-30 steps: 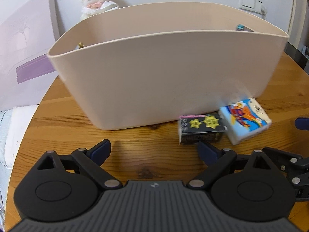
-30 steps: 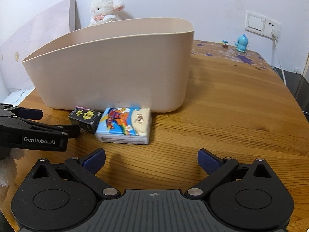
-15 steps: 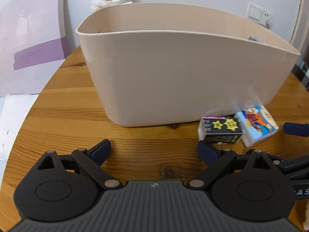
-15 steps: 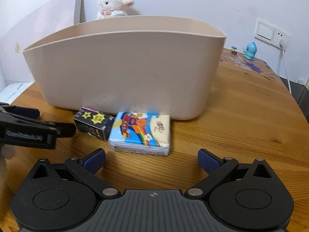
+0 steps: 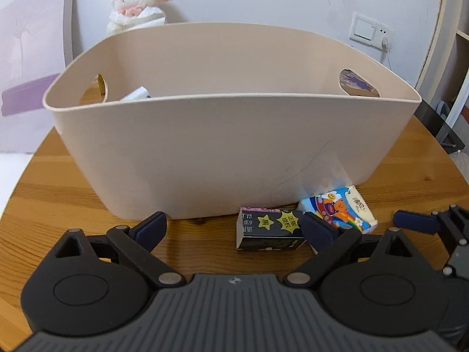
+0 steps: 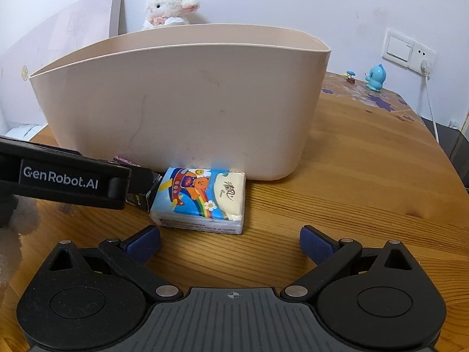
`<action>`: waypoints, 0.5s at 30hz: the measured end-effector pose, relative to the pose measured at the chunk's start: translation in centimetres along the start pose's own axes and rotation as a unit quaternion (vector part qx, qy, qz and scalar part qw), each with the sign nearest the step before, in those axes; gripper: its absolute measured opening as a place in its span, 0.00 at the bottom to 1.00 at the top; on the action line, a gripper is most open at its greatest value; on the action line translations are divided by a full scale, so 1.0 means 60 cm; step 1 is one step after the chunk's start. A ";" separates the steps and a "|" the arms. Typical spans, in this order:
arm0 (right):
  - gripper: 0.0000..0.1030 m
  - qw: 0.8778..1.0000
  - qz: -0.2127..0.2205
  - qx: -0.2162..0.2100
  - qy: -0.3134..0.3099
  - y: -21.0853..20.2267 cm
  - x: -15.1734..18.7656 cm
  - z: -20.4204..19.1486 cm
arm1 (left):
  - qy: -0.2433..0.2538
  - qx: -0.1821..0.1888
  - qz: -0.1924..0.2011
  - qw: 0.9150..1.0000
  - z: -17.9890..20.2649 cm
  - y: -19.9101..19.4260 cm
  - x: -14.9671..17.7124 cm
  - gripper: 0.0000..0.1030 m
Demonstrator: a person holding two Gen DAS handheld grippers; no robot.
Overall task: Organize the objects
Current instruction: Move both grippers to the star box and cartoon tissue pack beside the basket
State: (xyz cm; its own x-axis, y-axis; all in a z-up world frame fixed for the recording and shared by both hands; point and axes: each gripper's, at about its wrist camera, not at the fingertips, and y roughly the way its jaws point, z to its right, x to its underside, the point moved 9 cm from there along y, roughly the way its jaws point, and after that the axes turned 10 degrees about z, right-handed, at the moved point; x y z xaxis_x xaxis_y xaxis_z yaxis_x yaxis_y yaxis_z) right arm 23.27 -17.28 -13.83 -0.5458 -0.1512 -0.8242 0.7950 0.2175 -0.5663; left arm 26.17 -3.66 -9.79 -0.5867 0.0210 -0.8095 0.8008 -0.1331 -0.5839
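A beige plastic basket (image 5: 228,152) stands on the round wooden table (image 5: 58,205); it also shows in the right wrist view (image 6: 181,102). A black box with yellow stars (image 5: 268,230) and a blue cartoon tissue pack (image 5: 340,209) lie side by side against its front wall. My left gripper (image 5: 234,228) is open, low over the table, its right finger just in front of the black box. My right gripper (image 6: 230,242) is open, just in front of the tissue pack (image 6: 202,199). The left gripper's arm (image 6: 67,179) hides most of the black box there.
A white box corner (image 5: 136,94) shows inside the basket. A white plush lamb (image 5: 137,3) sits behind it by the wall. A blue figurine (image 6: 375,77) and a socket with a cable (image 6: 425,67) are at the table's far right. A purple board (image 5: 26,58) leans at left.
Both grippers have moved closer to the two packs and risen a little. The left view has swung right, so the basket's inside now shows. Both stay open.
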 end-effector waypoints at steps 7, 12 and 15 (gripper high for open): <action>1.00 1.000 0.003 0.002 0.004 -0.001 -0.001 0.003 | 0.001 0.003 -0.008 1.000 0.009 0.003 0.009 0.96; 1.00 1.000 0.004 0.002 0.008 -0.002 -0.002 0.009 | -0.007 -0.018 -0.022 1.000 -0.008 0.020 0.018 0.96; 1.00 1.000 0.006 0.001 0.011 0.000 -0.006 0.009 | -0.011 -0.034 -0.015 0.999 -0.028 0.019 0.019 0.96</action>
State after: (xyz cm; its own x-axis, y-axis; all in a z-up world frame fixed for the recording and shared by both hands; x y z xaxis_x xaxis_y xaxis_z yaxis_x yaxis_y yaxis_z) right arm 23.58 -17.73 -13.54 -0.5413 -0.1281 -0.8310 0.8023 0.2171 -0.5560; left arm 26.64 -2.12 -11.48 -0.6130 0.0023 -0.7901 0.7883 -0.0645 -0.6119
